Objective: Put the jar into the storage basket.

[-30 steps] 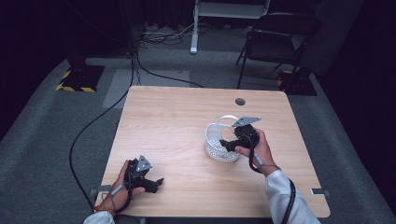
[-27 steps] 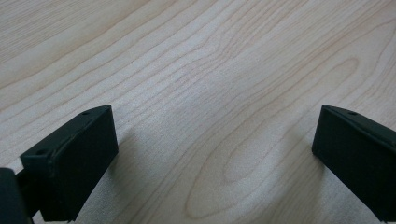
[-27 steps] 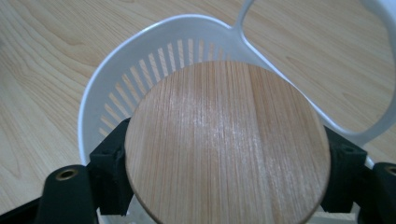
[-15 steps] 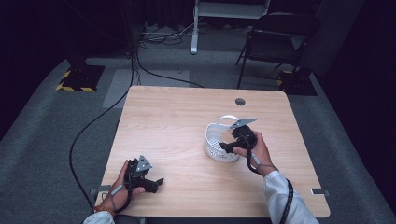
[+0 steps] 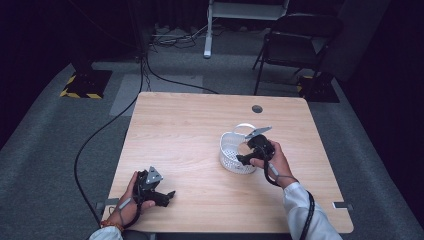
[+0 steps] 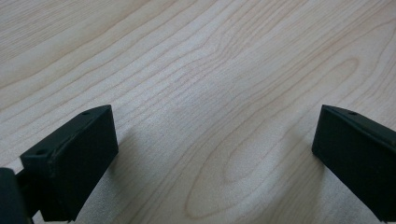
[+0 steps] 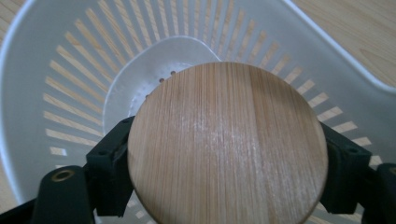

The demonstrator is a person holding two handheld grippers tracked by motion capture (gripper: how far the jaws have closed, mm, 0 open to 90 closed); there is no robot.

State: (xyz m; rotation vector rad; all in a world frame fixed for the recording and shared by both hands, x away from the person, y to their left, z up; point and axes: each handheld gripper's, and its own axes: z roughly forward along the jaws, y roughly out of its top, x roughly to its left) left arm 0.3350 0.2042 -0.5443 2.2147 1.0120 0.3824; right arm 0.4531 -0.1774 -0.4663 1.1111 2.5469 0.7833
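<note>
On the tabletop [image 5: 200,125], right tongs [image 5: 243,159] reached into the white basket [image 5: 229,155]; left tongs [image 5: 169,196] rested near, released. Between the right tongs' jaws, just opening, a wooden disc [image 7: 226,144] sat over the basket, probably for dropping.

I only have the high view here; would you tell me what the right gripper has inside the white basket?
Observer: A round wooden disc sits between the jaws of the right gripper, which have just been opening; whether the pads press it is hidden.
Operator: Is anything else in there?
Observer: The visible slotted wall and floor of the white basket are bare.
Operator: And the left gripper?
Observer: The left gripper is open over bare table.
</note>
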